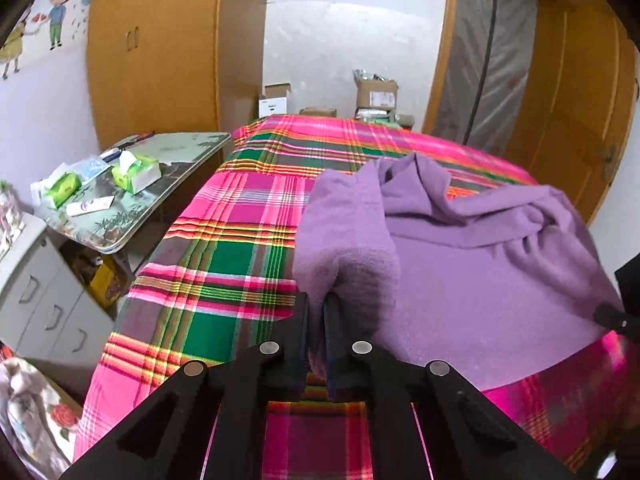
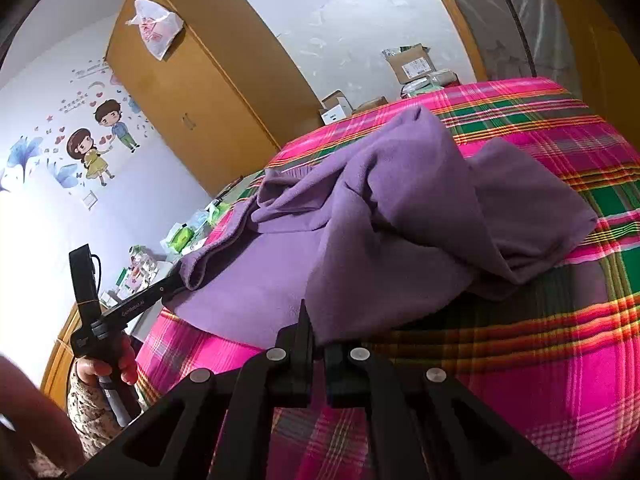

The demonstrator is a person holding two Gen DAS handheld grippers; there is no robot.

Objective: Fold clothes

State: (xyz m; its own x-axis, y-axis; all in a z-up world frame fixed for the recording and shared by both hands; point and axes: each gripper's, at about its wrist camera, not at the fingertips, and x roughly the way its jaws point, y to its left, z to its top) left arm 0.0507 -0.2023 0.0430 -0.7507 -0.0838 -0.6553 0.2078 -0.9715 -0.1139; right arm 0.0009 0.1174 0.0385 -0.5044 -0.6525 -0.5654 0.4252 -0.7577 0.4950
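Note:
A purple fleece garment (image 1: 460, 272) lies rumpled on a bed covered with a pink and green plaid sheet (image 1: 224, 264). My left gripper (image 1: 317, 320) is shut on a bunched fold at the garment's left edge, which is lifted off the sheet. In the right wrist view the garment (image 2: 420, 208) is heaped with a sleeve folded over. My right gripper (image 2: 318, 340) is shut on its near right edge. The left gripper (image 2: 179, 278) shows there too, pinching the far corner, with a person's hand (image 2: 116, 360) on its handle. The right gripper (image 1: 610, 314) shows at the garment's right edge.
A folding table (image 1: 132, 216) with tissue packs stands left of the bed, with a grey drawer unit (image 1: 44, 292) in front of it. A wooden wardrobe (image 1: 156, 52) and cardboard boxes (image 1: 376, 94) stand beyond the bed. A wooden door (image 1: 576, 112) is at the right.

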